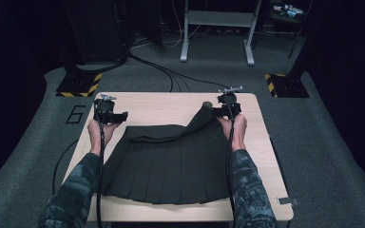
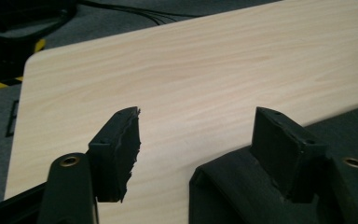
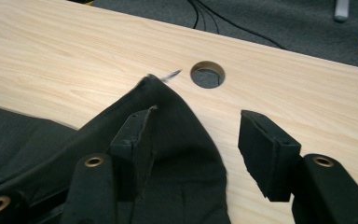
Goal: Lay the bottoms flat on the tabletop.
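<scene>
A black pleated skirt [image 1: 171,166] lies spread on the light wooden table [image 1: 166,102], its far edge folded back toward me. At the table's far left my left gripper [image 1: 109,114] is open, and in the left gripper view [image 2: 198,116] bare wood shows between its jaws, with a folded skirt corner [image 2: 223,186] beneath the right one. My right gripper [image 1: 225,109] is at the far right, above the skirt's raised corner [image 1: 204,116]. In the right gripper view [image 3: 198,116] the jaws stand apart, and the cloth peak [image 3: 168,102] drapes against the left jaw, not pinched.
A round hole [image 3: 207,74] is cut in the table just beyond the cloth peak. Grey carpet surrounds the table, with black cables [image 1: 161,71], two yellow-and-black striped bases [image 1: 81,85] and a metal stand [image 1: 217,28] at the back.
</scene>
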`<state>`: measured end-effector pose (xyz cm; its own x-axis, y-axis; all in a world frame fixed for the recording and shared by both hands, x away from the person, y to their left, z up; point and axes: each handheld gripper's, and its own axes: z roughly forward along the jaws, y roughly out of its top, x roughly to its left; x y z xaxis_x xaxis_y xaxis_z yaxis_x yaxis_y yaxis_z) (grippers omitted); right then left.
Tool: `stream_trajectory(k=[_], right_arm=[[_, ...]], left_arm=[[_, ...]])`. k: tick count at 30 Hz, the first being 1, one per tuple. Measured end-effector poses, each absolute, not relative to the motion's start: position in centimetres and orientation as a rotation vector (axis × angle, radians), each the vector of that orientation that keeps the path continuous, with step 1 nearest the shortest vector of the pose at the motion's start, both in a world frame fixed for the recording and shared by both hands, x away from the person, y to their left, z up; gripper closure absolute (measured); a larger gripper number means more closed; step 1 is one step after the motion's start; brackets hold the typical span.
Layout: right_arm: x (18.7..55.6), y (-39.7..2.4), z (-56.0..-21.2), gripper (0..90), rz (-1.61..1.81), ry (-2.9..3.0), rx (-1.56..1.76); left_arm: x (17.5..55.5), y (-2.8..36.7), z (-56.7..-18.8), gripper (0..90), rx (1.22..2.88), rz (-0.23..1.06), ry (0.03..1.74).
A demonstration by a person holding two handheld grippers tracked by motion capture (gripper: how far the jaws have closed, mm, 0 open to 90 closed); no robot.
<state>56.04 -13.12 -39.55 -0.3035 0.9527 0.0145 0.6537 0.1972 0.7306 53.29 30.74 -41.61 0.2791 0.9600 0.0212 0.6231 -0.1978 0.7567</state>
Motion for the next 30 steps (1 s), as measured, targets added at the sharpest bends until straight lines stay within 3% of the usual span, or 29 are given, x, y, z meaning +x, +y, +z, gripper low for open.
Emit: stream_trajectory(k=[6,15,19,23,30], right_arm=[[53.9,-14.3,-40.3,40.5,0.910,2.076,1.490],[50.8,-14.5,-44.6,39.4,0.902,2.152,1.500],[49.3,-14.6,-46.9,38.5,0.903,2.185,1.501],[48.2,-14.6,-49.0,34.3,0.878,2.203,1.525],[47.6,-15.3,-50.7,31.9,0.872,2.195,1.554]], left_arm=[[50.4,30.3,-43.5,26.6,2.000,0.553,1.333],[48.6,27.7,-48.9,28.6,2.147,0.436,1.280],[48.9,27.0,-50.0,48.3,2.175,0.428,1.285],[48.8,26.7,-49.7,78.0,2.176,0.458,1.261],[50.1,26.6,-47.6,87.9,2.165,0.513,1.233]])
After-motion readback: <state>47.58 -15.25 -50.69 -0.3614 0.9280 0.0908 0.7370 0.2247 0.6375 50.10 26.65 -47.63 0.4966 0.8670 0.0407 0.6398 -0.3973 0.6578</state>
